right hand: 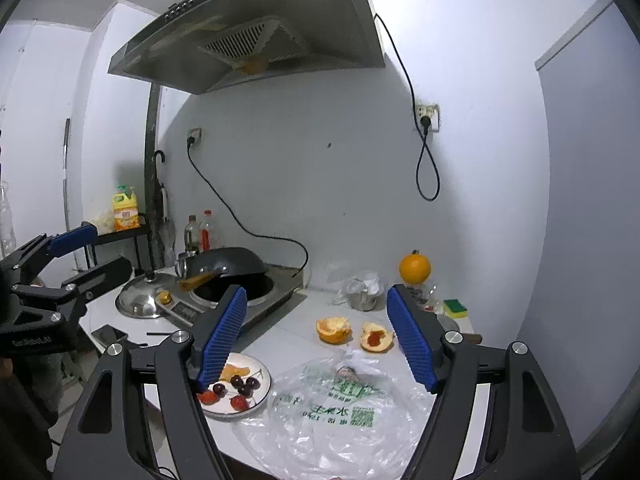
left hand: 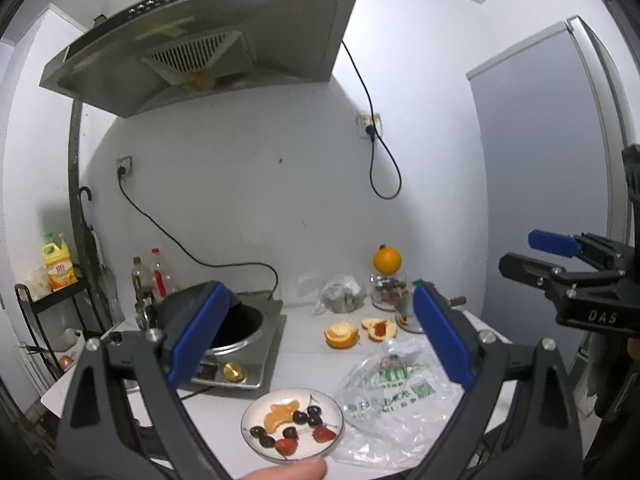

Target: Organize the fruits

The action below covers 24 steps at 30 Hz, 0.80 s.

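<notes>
Now my left gripper (left hand: 320, 344) and right gripper (right hand: 316, 340) jaws wide, empty; small white round plate (left hand: 256, 408) on desk (left hand: 296, 360): six dark cherries (left hand: 304, 416), three red strawberries (left hand: 324, 435).

Both wrist views look level across the counter (left hand: 304, 344), sharing the plate (right hand: 262, 394)
</notes>
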{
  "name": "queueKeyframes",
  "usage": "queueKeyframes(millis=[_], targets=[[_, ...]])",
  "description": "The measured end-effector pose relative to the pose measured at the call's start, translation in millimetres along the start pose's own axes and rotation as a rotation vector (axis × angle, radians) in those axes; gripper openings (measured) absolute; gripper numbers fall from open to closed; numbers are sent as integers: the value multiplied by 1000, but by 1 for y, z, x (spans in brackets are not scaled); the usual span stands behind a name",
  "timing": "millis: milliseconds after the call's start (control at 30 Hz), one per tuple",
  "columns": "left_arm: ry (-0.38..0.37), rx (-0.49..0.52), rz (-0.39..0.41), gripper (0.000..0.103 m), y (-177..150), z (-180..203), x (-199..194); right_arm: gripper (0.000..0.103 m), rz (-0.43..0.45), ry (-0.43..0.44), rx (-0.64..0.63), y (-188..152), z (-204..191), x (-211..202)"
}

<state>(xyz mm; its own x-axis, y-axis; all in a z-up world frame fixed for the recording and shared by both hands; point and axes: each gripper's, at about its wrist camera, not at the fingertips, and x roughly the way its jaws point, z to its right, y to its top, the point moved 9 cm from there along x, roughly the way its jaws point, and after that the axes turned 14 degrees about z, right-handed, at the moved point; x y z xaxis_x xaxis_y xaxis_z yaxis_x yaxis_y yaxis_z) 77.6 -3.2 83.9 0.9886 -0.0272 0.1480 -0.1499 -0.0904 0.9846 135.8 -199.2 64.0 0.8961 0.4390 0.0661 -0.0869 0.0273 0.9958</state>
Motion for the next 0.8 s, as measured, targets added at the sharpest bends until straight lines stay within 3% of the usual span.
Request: queueKeyframes(millis=[267,800], targets=[[5,-14,49,95,23,1,-9,76,17,-10,-10,11,-1,2],[11,-76,45,96,18,-8,-9,76,12,-1,-22,9,-6,2]])
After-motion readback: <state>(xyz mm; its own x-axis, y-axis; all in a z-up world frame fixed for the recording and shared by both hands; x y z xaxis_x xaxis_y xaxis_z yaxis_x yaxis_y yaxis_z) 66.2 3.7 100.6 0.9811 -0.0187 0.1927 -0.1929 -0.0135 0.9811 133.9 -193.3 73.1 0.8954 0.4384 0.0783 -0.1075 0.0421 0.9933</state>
